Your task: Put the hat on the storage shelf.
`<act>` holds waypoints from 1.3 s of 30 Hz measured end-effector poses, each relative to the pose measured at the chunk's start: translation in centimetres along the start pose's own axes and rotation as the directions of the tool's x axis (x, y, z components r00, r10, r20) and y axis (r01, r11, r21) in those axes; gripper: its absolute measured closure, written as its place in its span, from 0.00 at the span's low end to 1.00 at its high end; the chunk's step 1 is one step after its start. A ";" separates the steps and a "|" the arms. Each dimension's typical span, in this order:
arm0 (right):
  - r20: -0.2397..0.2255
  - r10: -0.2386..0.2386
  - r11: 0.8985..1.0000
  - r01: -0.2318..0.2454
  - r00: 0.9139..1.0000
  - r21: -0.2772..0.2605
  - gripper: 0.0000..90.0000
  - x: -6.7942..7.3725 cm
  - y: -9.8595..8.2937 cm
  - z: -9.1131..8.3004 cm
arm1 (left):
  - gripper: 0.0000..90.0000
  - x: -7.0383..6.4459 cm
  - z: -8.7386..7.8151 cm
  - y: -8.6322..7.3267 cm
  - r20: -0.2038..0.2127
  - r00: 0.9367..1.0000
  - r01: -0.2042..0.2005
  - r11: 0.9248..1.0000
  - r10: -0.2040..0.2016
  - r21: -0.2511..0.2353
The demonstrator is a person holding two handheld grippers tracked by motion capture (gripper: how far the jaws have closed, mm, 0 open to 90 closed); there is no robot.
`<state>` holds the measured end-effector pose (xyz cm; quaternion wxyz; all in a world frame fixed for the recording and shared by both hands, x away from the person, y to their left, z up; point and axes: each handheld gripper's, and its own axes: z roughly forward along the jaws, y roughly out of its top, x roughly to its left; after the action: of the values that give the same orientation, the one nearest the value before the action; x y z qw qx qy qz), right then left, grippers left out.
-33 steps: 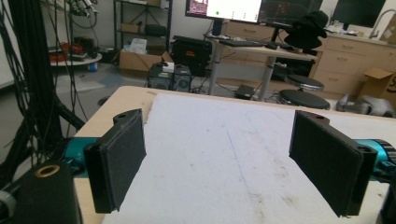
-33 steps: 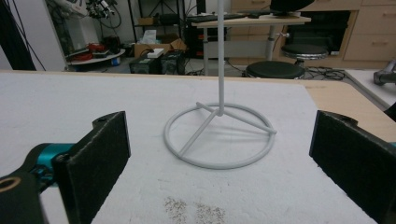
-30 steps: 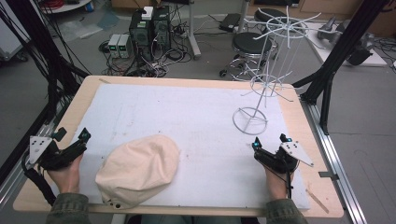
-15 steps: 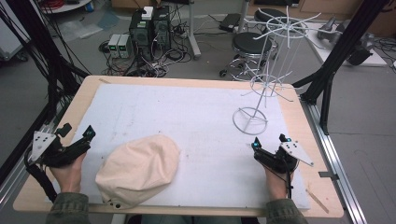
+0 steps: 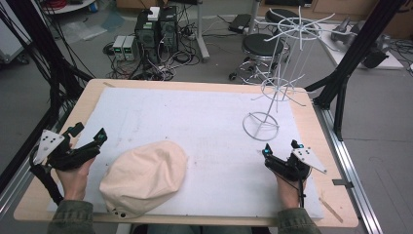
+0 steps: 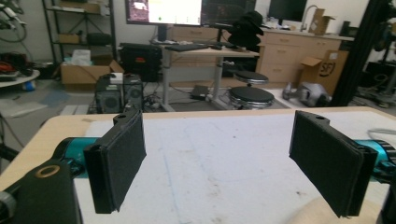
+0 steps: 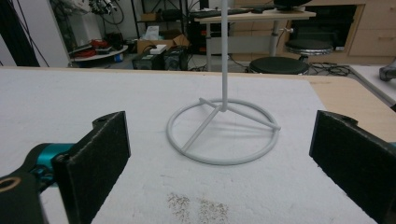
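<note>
A beige cap [image 5: 143, 178] lies on the white mat [image 5: 195, 122] near the table's front left. My left gripper [image 5: 89, 131] is just left of it, held open with nothing between its pads [image 6: 116, 163]; the cap's edge [image 6: 322, 215] peeks in at the bottom right of the left gripper view. A white wire stand [image 5: 261, 125] rises at the right of the mat. My right gripper [image 5: 281, 146] sits just in front of the stand, open and empty. In the right gripper view, the stand's ring base [image 7: 223, 135] lies straight ahead between the jaws.
The wooden table edge [image 5: 336, 195] runs close to my right hand. The stand's upper wire arms [image 5: 297, 29] spread above the mat's far right corner. Beyond the table are a stool [image 5: 260, 46], computer boxes [image 5: 156, 29] and cables on the floor.
My left gripper has crept slightly right and forward, toward the cap. The right gripper, the cap and the stand have stayed put.
</note>
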<state>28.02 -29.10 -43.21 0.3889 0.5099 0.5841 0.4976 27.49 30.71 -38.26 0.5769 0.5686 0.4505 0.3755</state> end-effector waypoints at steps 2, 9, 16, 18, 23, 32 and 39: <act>0.000 -0.004 1.000 0.004 1.000 -0.001 0.05 0.0 0.0 0.0 | 0.21 -0.2 0.3 0.1 0.027 1.000 0.001 1.000 -0.001 0.014; -0.002 -0.014 1.000 0.014 1.000 -0.003 0.05 0.0 0.0 0.0 | 0.21 -1.4 1.1 0.7 0.096 0.994 -0.064 0.996 0.058 0.067; -0.002 -0.018 1.000 0.018 1.000 -0.002 0.05 0.0 0.0 -0.1 | 0.21 -1.8 1.6 0.8 0.145 0.987 -0.080 0.991 0.065 0.103; -0.001 -0.016 1.000 0.016 1.000 -0.004 0.05 0.1 0.0 -0.1 | 0.21 -1.9 1.8 0.8 0.155 0.986 -0.087 0.990 0.069 0.112; -0.003 -0.023 1.000 0.023 1.000 -0.005 0.05 0.1 0.0 -0.2 | 0.23 -1.9 2.3 0.7 0.189 0.979 -0.102 0.985 0.075 0.138; -0.003 -0.019 1.000 0.019 1.000 -0.001 0.05 0.0 0.0 -0.2 | 0.23 -2.0 3.1 0.3 0.236 0.968 -0.137 0.971 0.090 0.193; -0.008 -0.020 1.000 0.020 1.000 -0.001 0.05 0.1 0.0 -0.2 | 0.23 -2.1 3.9 0.0 0.281 0.954 -0.181 0.949 0.105 0.259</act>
<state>27.84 -29.05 -43.18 0.3917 0.5017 0.5905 0.4961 30.53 27.50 -38.30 0.5159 0.7210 0.3758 0.2699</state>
